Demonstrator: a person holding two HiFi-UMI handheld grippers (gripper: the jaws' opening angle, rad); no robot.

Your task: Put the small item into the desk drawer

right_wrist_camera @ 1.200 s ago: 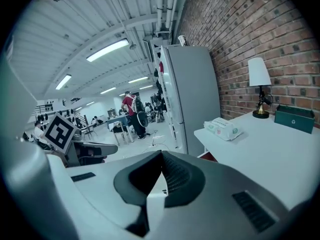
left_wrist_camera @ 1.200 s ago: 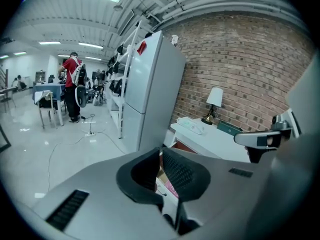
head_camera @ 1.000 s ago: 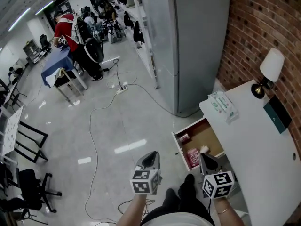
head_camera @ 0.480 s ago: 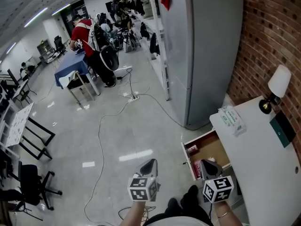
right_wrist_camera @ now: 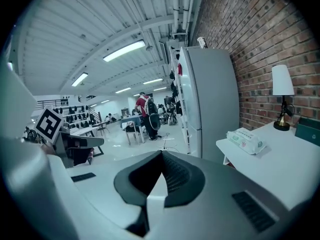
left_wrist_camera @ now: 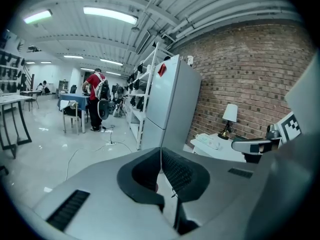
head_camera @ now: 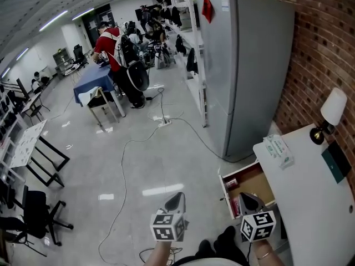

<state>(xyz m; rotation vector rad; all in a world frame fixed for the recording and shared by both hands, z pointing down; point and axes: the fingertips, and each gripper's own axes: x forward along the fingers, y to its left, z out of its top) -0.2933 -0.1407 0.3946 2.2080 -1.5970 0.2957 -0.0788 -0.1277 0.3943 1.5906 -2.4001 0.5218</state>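
Now, your position: you stand at the corner of a white table (head_camera: 310,204) set against a brick wall, and you look steeply down.
Left hand-held gripper (head_camera: 177,195): its jaws are pressed fully together on nothing. It is held low over the floor, well clear of the drawer, apparently because it has no part to play here.
Right hand-held gripper (head_camera: 246,197): its jaws are also closed and empty. It hangs over the drawer's near end, probably placed to push it in.
Drawer (head_camera: 258,184): it is pulled out from the table's side, with its brown bottom showing.
Small item (head_camera: 235,205): a reddish piece lies inside the drawer, at the end nearest you. A smaller red bit (head_camera: 231,183) lies farther back, and you cannot be sure which is yours.
Table top: a tissue pack (head_camera: 279,150) and a lamp (head_camera: 327,115) sit apart from the drawer, out of your way.
Progress: placing looks done, and closing the drawer seems to remain.
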